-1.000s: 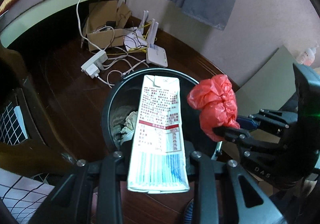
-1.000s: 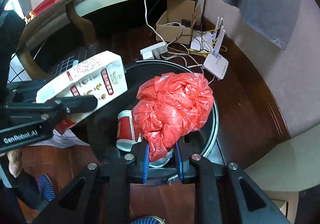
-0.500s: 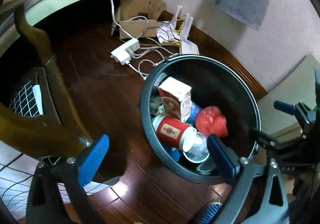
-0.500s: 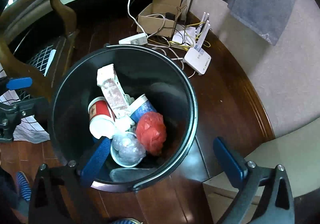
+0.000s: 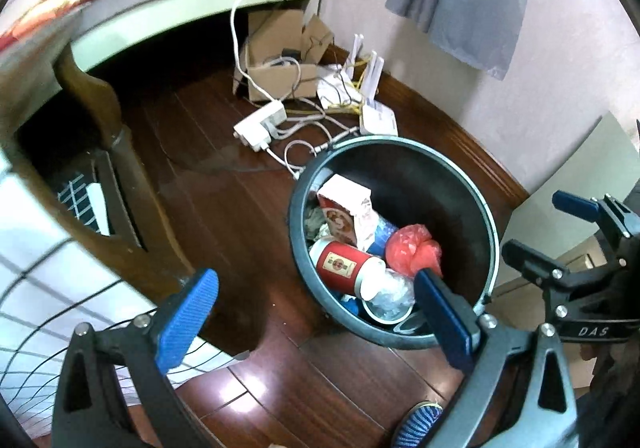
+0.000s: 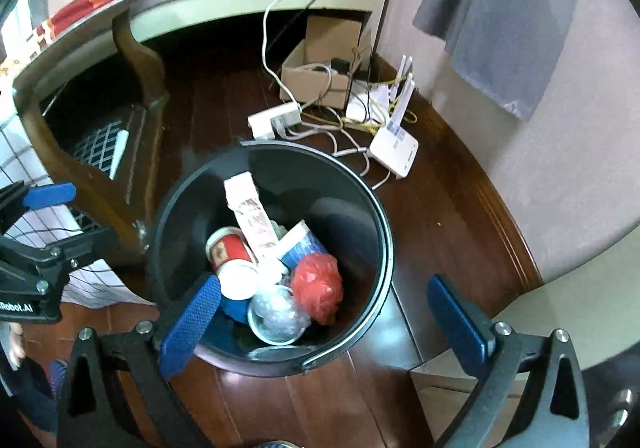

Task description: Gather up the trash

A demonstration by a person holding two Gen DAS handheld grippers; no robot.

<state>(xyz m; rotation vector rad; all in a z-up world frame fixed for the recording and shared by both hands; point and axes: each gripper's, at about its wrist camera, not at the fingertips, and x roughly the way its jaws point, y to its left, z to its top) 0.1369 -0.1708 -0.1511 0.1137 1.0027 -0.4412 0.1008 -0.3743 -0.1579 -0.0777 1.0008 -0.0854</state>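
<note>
A round black trash bin (image 6: 380, 232) stands on a dark wooden floor (image 6: 440, 216), and the collected trash lies inside it, near the bottom. A crumpled red plastic bag (image 6: 318, 286) rests at the right of the pile, touching a blue-and-white paper cup (image 6: 302, 244). A tall milk carton (image 6: 250, 216) leans upright against the far inner wall, probably because it is too long to lie flat. A red paper cup (image 6: 230, 254) lies on its side to the left of it, and a clear plastic cup (image 6: 276, 314) sits nearest the viewer

Both grippers are held above and just short of the bin, pointing down into it — a position that suits dropping things in. The right gripper (image 6: 324, 324) has its blue-padded fingers spread wide and holds nothing. The left gripper (image 5: 316, 322), seen from its own camera, is equally wide and empty, hanging over the floor at the bin's left edge. Judging by this, the trash in view is already binned

Beyond the bin, on the far floor, sit a white power strip (image 6: 274, 120), a white router (image 6: 394, 148) with tangled cables, and an open cardboard box (image 6: 320, 68) — placed close to the wall, likely for the sockets. A carved wooden chair leg (image 6: 140, 64) stands to the left, and a grey cloth (image 6: 504, 8) hangs on the right wall
</note>
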